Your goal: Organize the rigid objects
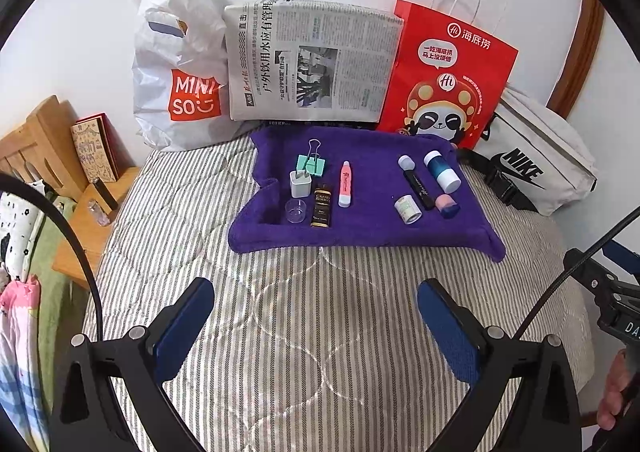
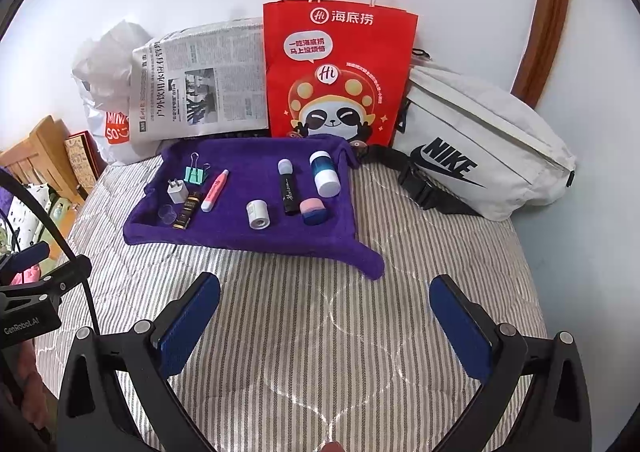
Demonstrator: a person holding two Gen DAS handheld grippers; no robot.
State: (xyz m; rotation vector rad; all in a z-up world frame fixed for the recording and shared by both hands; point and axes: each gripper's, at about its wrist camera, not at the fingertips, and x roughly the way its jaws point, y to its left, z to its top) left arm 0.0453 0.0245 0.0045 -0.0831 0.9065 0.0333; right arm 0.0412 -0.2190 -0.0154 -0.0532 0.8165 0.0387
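Note:
A purple towel (image 1: pixel 360 228) (image 2: pixel 224 236) lies on the striped bed and bears two groups of small objects. On its left are a green binder clip (image 1: pixel 314 164), a white charger plug (image 1: pixel 300 183), a clear cap (image 1: pixel 295 210), a dark small bottle (image 1: pixel 321 207) and a pink tube (image 1: pixel 345 184). On its right are a black tube (image 1: pixel 418 182), a blue-and-white bottle (image 1: pixel 442 170), a small white jar (image 1: pixel 407 209) and a pink-and-blue piece (image 1: pixel 448 205). My left gripper (image 1: pixel 316 292) and right gripper (image 2: pixel 326 292) both stand open over the bedspread, short of the towel, with nothing between their fingers.
Against the wall stand a white Miniso bag (image 1: pixel 180 80), a newspaper (image 1: pixel 308 60), a red paper bag (image 1: pixel 448 68) and a white Nike waist bag (image 1: pixel 536 160). A wooden bedside stand (image 1: pixel 92 212) with a book sits left of the bed.

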